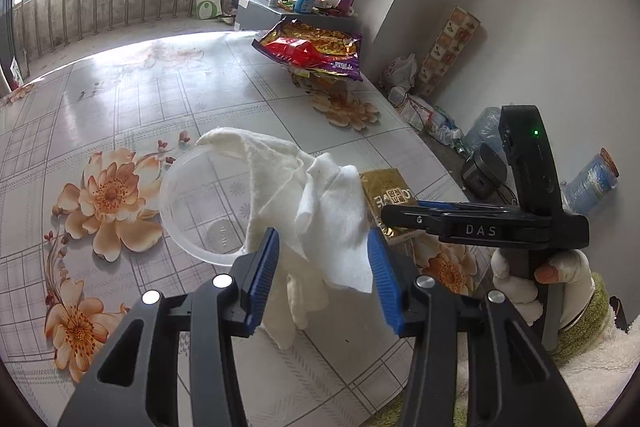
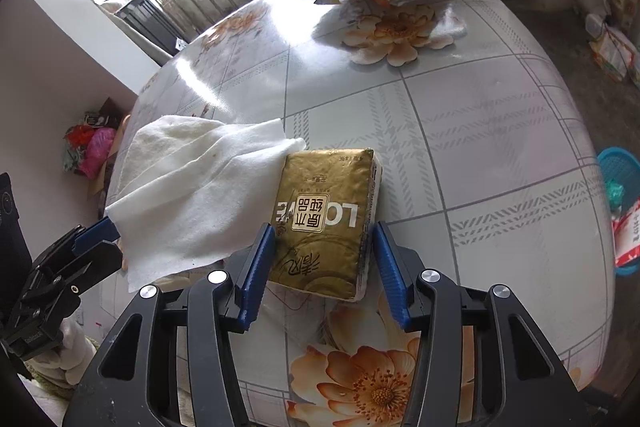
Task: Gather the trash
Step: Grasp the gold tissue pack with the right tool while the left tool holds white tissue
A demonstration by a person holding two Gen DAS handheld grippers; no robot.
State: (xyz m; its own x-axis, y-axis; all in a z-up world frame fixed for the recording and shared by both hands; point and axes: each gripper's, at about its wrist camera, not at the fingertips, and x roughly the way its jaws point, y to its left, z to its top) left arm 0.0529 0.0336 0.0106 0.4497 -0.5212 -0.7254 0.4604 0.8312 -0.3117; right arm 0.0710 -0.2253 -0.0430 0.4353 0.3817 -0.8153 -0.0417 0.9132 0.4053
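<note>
Both grippers gape: left gripper around white tissue, right gripper (unloaded) straddling gold pack

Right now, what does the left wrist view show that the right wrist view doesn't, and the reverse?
Only the left wrist view shows the clear plastic bowl under the white tissues. Only the right wrist view shows the blue basket on the floor. Both show the tissues, the gold tissue pack, the snack wrappers, the floral table, and the left gripper and right gripper open.
</note>
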